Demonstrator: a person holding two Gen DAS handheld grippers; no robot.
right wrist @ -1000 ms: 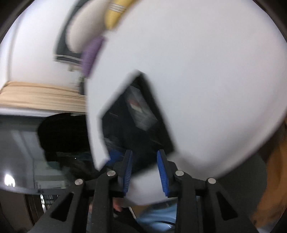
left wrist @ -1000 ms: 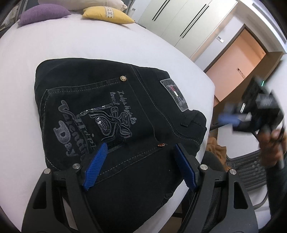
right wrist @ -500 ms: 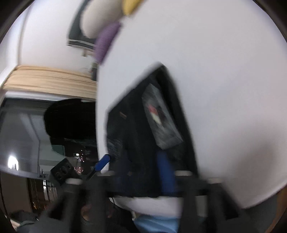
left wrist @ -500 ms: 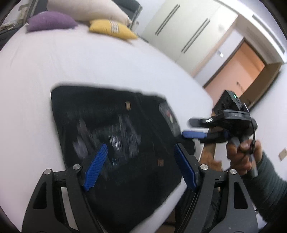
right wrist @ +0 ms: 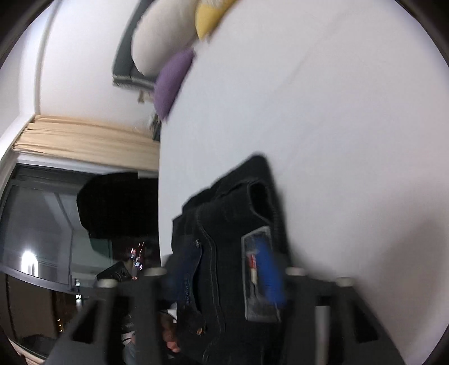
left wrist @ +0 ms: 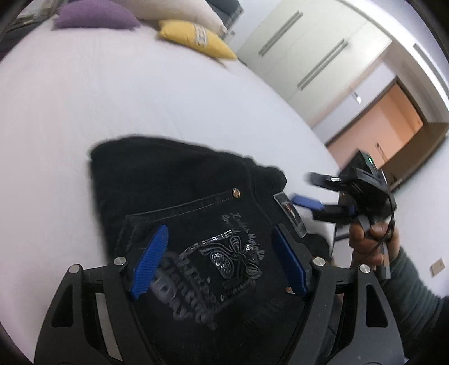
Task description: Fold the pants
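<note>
- My left tongs fill the bottom of the left view, blue pads spread wide over the embroidered back pocket with nothing pinched between them.
- My right tongs sit low in the right view, blurred; their jaws have just been opening, and they now straddle the waistband edge by the label patch without pressing on it, as far as the blur lets me tell.
- In the left view the right tongs show at the right edge, my hand around the handle, tips near the label at the pants' right side.
- The pants lie as a compact black bundle on the bed, in the lower middle of the left view and close to the bed's near edge; I judge the folding well along.
- I expect thick denim: heavy for its size, soft but springy at the folds, not slippery, nothing fragile apart from the sequin work on the pocket.
- I would take hold at the stacked waistband or a folded edge, catching all the layers, and keep the pads off the embroidery.
- Beyond, at the top of both views, a purple cushion, a yellow cushion and a pale pillow rest at the far end of the bed.
</note>
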